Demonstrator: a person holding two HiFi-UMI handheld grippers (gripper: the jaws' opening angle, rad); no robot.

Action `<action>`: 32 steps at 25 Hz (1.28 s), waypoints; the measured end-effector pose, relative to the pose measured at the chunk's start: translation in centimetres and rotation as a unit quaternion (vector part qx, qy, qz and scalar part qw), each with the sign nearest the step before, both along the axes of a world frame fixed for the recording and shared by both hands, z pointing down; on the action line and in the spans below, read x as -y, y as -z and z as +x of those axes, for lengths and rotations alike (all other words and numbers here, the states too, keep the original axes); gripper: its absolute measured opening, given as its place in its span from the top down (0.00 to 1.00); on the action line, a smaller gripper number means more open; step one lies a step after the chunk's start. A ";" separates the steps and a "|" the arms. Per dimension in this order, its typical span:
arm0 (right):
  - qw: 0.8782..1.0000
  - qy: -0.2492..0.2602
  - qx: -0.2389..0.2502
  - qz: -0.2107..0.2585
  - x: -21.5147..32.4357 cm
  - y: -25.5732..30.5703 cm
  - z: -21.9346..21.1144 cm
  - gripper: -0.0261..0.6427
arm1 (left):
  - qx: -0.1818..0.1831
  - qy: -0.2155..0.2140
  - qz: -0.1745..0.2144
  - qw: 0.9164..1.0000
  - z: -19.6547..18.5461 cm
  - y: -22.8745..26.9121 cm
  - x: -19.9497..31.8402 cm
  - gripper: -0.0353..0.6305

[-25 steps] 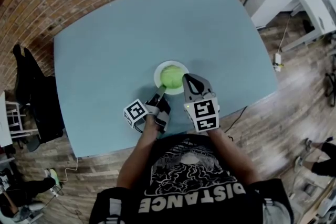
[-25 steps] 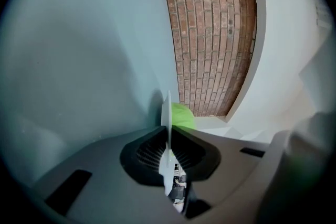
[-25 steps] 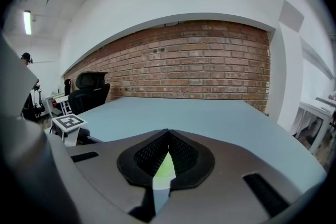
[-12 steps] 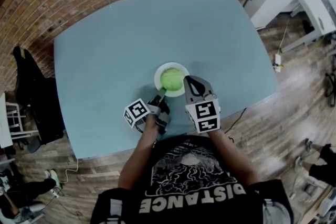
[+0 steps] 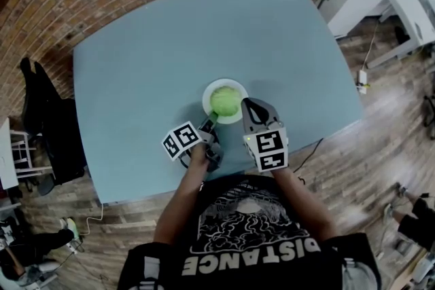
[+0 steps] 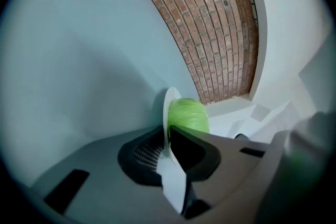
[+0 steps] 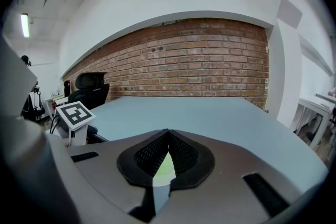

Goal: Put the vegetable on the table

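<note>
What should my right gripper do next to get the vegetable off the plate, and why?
Probably open the right gripper and ease it in over the vegetable. Its jaws are together with nothing between them, just beside the plate, so it cannot take hold as it is. The left gripper is clamped on the plate's near rim, so the plate looks steadied for the pick.

Vegetable (image 5: 224,100) on plate (image 5: 206,96) — plate on table (image 5: 136,64), near edge.

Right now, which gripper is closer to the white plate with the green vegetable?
Left. The left gripper is clamped on the near rim of the plate. The right gripper, jaws together and empty, sits just beside the plate's right edge.
</note>
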State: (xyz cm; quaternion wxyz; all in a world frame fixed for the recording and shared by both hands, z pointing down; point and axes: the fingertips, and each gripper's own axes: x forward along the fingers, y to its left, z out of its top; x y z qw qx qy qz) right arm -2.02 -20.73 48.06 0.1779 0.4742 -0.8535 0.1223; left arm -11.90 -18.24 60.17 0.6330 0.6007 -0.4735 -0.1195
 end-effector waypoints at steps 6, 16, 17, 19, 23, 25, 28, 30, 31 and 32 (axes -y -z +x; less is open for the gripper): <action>1.000 0.000 -0.002 -0.001 0.0 0.0 0.1 0.95 | 0.037 -0.005 -0.017 0.999 -0.6 -0.3 0.1 0.90; 1.000 0.000 -0.002 -0.003 0.0 -0.2 0.4 0.95 | 0.088 -0.019 -0.033 0.995 -1.2 -0.6 0.1 0.87; 1.000 0.000 -0.002 -0.004 0.1 -0.2 0.5 0.95 | 0.096 -0.020 -0.034 0.995 -1.3 -0.6 0.1 0.87; 1.000 -0.001 -0.002 -0.004 0.1 -0.2 0.6 0.95 | 0.113 -0.022 -0.032 0.993 -1.4 -0.6 0.2 0.86; 1.000 -0.001 -0.002 -0.006 -0.1 -0.3 0.6 0.95 | 0.164 -0.039 -0.034 0.985 -1.4 -0.5 -0.1 0.85; 1.000 0.000 -0.002 -0.007 -0.3 -0.2 0.6 0.95 | 0.196 -0.047 -0.040 0.979 -1.3 -0.5 -0.1 0.85; 1.000 -0.002 0.000 -0.007 -0.6 -0.3 0.8 0.95 | 0.255 -0.050 -0.038 0.965 -1.7 -0.2 -0.1 0.85; 1.000 -0.005 0.002 -0.006 -0.8 -0.3 1.1 0.95 | 0.294 -0.049 -0.026 0.954 -2.3 0.6 0.0 0.85; 1.000 -0.007 0.003 -0.006 -0.9 -0.3 1.2 0.95 | 0.304 -0.049 -0.018 0.951 -2.4 1.1 0.2 0.85; 1.000 -0.009 0.004 -0.006 -1.0 -0.3 1.3 0.95 | 0.307 -0.049 -0.010 0.950 -2.4 1.5 0.3 0.85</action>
